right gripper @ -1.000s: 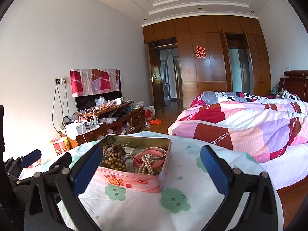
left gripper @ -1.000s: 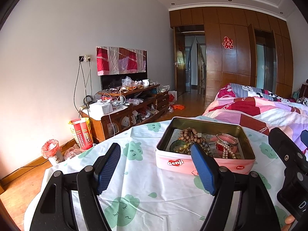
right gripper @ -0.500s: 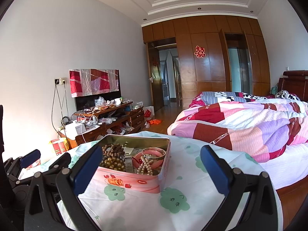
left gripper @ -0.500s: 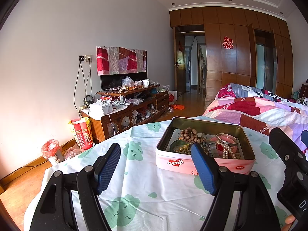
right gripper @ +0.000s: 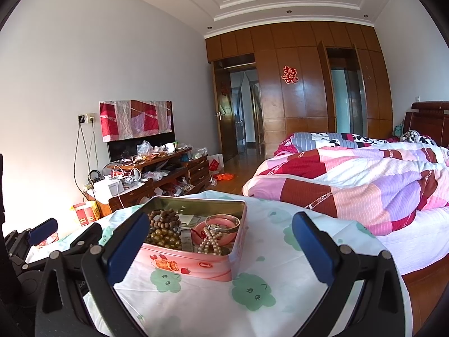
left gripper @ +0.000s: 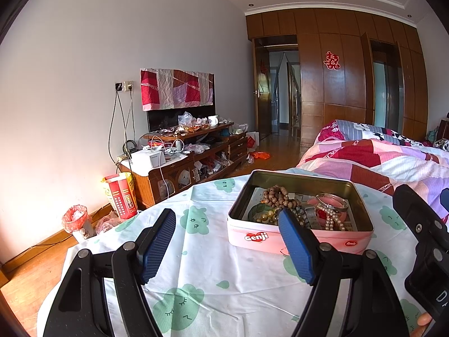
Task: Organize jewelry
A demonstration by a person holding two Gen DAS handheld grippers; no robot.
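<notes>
Nothing has moved since the earlier frames: both grippers sit where they were and the tin has not shifted.

Nearest in the left wrist view, the left gripper [left gripper: 226, 245] hangs over the tablecloth [left gripper: 213, 264] with its jaws spread wide and nothing between them. Its blue pads [left gripper: 157, 247] touch nothing; the right-hand pad overlaps the near wall of the tin in the picture, but appears to stand short of it. At the right edge of that view the black body of the right gripper [left gripper: 421, 241] shows.

In the right wrist view the right gripper [right gripper: 219, 250] is likewise released, jaws wide apart and holding nothing, with the tin seen in the gap between its fingers but just beyond the tips. The left gripper shows low at the left there.

Just past both grippers, on the white cloth printed with green clouds, stands the pink tin [left gripper: 297, 238], lid off. Inside lie brown wooden beads [left gripper: 277, 198] to the left, greenish-yellow beads [left gripper: 263, 216] nearer, a pink bangle [left gripper: 332, 203] to the right and a string of pearls [left gripper: 332, 220] draped across it.

Farther off, a quilt [right gripper: 364, 179] in pink and red covers the bed on the right, a cluttered cabinet [left gripper: 193, 157] stands against the left wall, and a wooden wardrobe [right gripper: 303, 84] fills the far wall.
</notes>
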